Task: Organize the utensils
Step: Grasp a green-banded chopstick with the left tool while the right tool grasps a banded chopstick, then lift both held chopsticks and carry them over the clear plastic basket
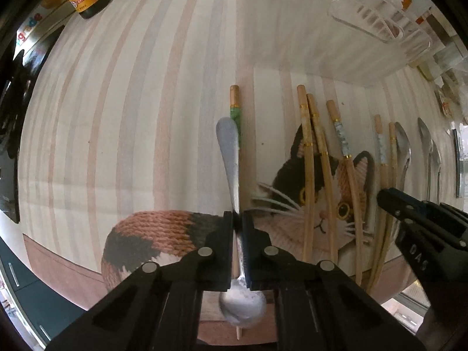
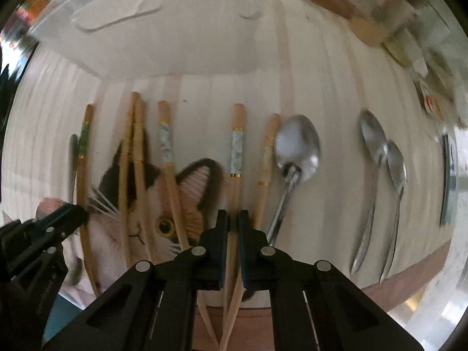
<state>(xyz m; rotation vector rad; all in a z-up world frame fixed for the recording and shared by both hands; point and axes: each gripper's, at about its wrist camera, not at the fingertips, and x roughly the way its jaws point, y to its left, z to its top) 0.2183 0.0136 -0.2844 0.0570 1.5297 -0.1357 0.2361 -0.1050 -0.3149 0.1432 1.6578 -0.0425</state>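
While the left claw (image 1: 237, 219) pinches a dull silver spoon (image 1: 231, 158), the right claw (image 2: 233, 219) pinches a marbled chopstick (image 2: 236, 158).

Matte black plastic all over the left gripper (image 1: 238, 222); flat angled linkage arms with slotted cut-outs; round silver pins (image 1: 205, 251) at the joints; dark blue pads on the inner finger faces. Same build on the right gripper (image 2: 233, 219); small silver screws and faint embossed lettering along the side.
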